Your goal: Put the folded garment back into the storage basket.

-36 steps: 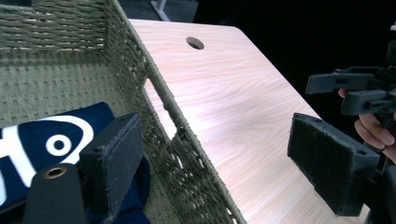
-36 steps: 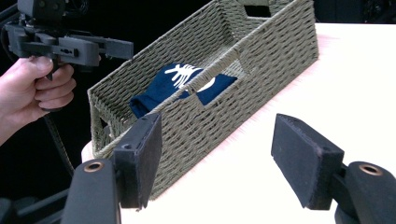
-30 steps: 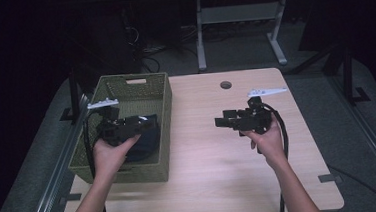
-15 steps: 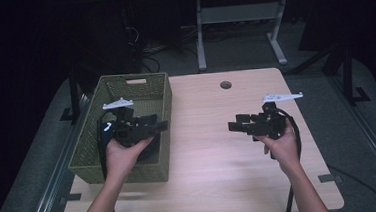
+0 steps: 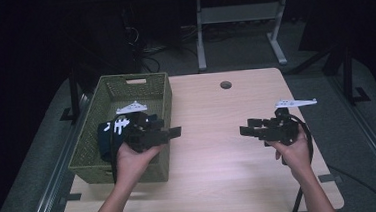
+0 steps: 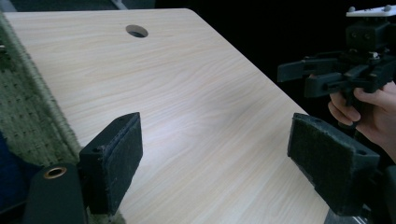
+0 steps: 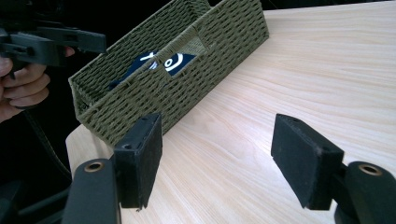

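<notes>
Sitting on table [image 5: 219, 149] — woven basket [image 5: 160, 95], dark cloth [image 7: 180, 61] inside

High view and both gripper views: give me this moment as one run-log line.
left tongs: open, empty, over basket's right rim | right tongs: open, empty, above table | dark blue cloth: inside basket

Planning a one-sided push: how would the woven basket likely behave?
The basket looks woven and thin-walled, so probably light and apt to slide on the smooth table. Long and narrow, it would likely swivel if pushed off-centre. The dark cloth inside probably adds little weight.
</notes>
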Available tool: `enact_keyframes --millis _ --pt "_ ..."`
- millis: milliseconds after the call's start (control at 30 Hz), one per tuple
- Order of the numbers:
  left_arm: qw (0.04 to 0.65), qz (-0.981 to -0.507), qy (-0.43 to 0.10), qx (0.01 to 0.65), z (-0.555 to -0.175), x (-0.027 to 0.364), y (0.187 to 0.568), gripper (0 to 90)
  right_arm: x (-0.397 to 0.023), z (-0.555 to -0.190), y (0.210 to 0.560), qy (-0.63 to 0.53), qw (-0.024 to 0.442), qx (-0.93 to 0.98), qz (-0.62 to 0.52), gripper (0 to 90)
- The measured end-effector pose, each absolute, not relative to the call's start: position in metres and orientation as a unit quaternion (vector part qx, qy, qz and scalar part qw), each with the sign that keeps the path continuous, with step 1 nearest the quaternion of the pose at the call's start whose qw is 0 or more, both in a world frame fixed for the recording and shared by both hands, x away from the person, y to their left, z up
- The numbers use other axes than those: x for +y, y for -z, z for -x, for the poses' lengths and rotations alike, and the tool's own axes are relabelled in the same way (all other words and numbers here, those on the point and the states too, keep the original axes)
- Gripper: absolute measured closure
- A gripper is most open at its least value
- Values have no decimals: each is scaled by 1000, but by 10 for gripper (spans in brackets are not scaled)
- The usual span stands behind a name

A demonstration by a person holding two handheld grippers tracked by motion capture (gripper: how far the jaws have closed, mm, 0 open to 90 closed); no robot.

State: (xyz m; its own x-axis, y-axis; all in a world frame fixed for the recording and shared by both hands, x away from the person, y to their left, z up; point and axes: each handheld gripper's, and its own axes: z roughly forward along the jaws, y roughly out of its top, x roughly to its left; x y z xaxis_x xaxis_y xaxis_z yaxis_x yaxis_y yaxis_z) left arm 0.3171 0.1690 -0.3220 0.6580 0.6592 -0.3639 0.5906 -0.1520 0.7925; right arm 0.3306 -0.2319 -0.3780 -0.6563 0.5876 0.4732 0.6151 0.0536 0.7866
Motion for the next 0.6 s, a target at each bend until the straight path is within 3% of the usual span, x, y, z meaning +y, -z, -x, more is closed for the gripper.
enact_keyframes --millis 600 --pt "518 -779 -12 353 -285 129 333 186 -258 -309 381 547 -12 -721 424 337"
